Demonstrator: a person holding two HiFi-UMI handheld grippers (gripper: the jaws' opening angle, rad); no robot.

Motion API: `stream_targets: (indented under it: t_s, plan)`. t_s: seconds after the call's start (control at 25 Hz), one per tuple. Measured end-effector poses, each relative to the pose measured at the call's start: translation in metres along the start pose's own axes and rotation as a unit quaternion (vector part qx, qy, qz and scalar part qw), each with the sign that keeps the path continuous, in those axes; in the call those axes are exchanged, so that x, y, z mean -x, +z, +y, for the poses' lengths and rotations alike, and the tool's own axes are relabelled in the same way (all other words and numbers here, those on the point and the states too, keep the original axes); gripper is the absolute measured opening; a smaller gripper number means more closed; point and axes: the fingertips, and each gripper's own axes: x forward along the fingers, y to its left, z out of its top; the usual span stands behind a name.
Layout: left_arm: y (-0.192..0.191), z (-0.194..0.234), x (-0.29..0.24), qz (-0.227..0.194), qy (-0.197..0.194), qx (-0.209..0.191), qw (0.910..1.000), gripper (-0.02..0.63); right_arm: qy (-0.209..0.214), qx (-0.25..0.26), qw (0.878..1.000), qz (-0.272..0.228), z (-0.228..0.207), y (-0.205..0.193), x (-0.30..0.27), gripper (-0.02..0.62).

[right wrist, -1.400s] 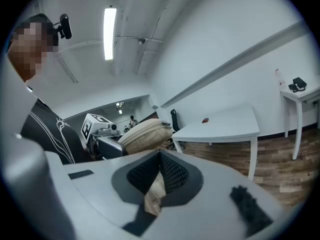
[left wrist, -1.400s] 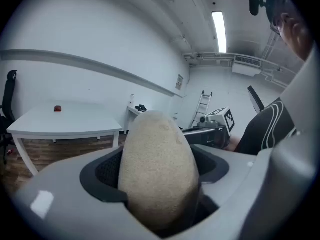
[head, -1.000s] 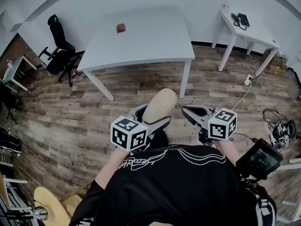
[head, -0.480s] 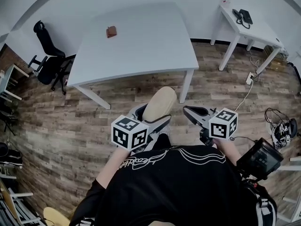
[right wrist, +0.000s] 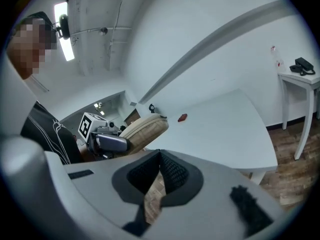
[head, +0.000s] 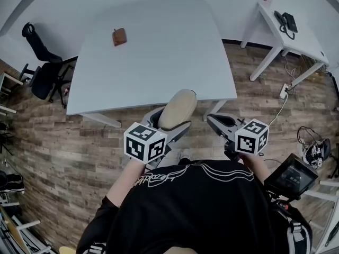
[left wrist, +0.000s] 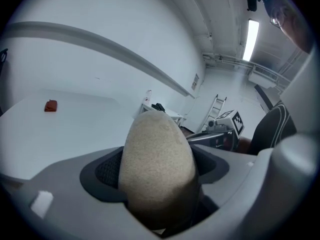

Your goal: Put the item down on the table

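Observation:
My left gripper (head: 170, 123) is shut on a beige oval pouch (head: 178, 108), whose far end hangs just over the near edge of the big white table (head: 159, 52). In the left gripper view the pouch (left wrist: 156, 165) fills the space between the jaws. In the right gripper view the same pouch (right wrist: 142, 129) shows at the left, with the left gripper (right wrist: 111, 142) on it. My right gripper (head: 216, 124) is shut and holds nothing, just short of the table's near right corner; its jaws (right wrist: 159, 176) meet with no gap.
A small brown object (head: 119, 36) lies at the table's far left. A black office chair (head: 42, 73) stands left of the table. A smaller white table (head: 296, 33) with a black phone (head: 286, 21) is at the right. Cables and gear (head: 312, 142) lie on the wood floor.
The big table has come nearer and now reaches the pouch's tip. Both grippers keep the same pose, the pouch still held.

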Motion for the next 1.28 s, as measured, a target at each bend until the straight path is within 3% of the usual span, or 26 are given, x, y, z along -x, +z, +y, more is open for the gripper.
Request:
stream_targets:
  t_s: [0.32,0.44,0.76,1.0,1.28]
  plan:
    - [0.04,0.085,-0.052,0.024,-0.012,0.012,0.9996,0.4,-0.01,-0.024,1.0,0.017,-0.068,0.043,-0.064,0.006]
    - [0.046,0.099,-0.062,0.025,-0.004,-0.001,0.9997,0.4,-0.01,-0.021,1.0,0.014,-0.078,0.051,-0.07,0.006]
    - [0.046,0.131,-0.07,0.029,0.055,-0.096,0.9934,0.4,-0.015,-0.02,1.0,0.011,-0.078,0.05,-0.068,0.006]
    - [0.047,0.162,-0.092,0.04,0.089,-0.121,0.9878,0.4,-0.015,-0.023,1.0,0.014,-0.081,0.046,-0.07,0.006]
    - [0.009,0.217,-0.123,0.087,0.144,-0.128,0.9774,0.4,-0.015,-0.025,0.999,0.02,-0.08,0.042,-0.075,0.006]
